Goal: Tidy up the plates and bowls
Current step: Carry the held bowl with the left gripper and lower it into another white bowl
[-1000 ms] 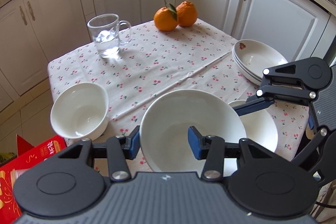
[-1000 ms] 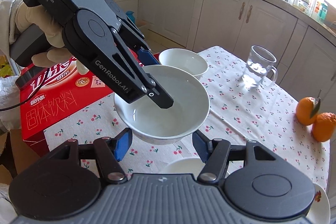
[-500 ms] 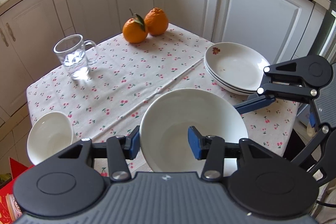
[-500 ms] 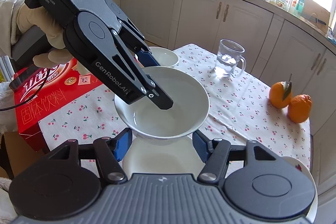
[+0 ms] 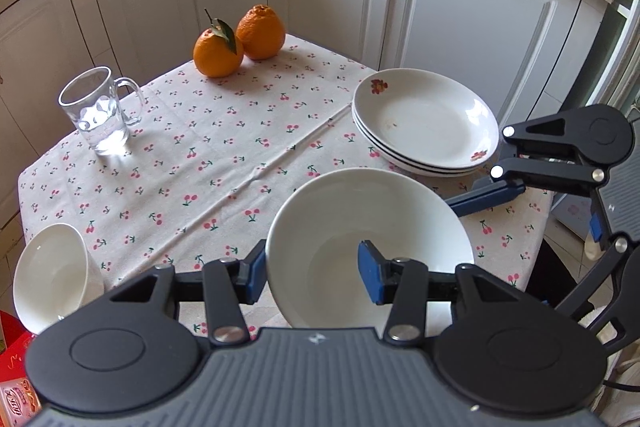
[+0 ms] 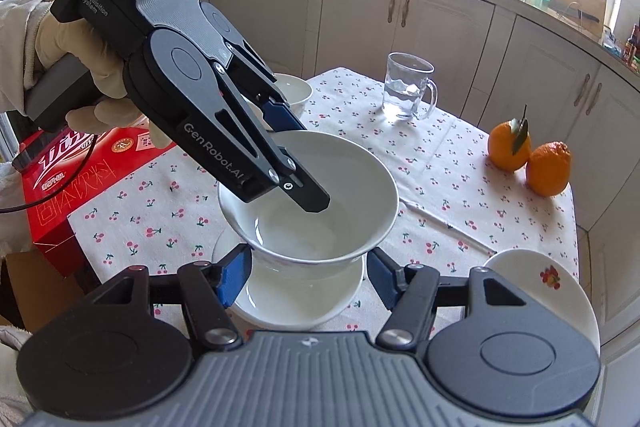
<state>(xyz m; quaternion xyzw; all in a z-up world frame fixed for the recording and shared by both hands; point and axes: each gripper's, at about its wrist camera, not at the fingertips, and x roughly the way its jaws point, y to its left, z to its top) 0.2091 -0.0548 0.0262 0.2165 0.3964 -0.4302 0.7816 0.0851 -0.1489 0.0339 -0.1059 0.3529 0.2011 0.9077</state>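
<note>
White bowl [image 5: 372,227] rim pinched by L tongs [image 5: 312,273], R tongs [image 6: 306,273] spread (under it).

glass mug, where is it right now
In the left wrist view the glass mug stands upright at the table's far left, left of the two oranges and beyond the small white bowl.

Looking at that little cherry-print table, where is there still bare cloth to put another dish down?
The widest free patch is mid-table, bordered by the glass mug, the two oranges and the stack of plates. The near edge is crowded: a held bowl hangs above another bowl, with a small bowl at the left corner.
</note>
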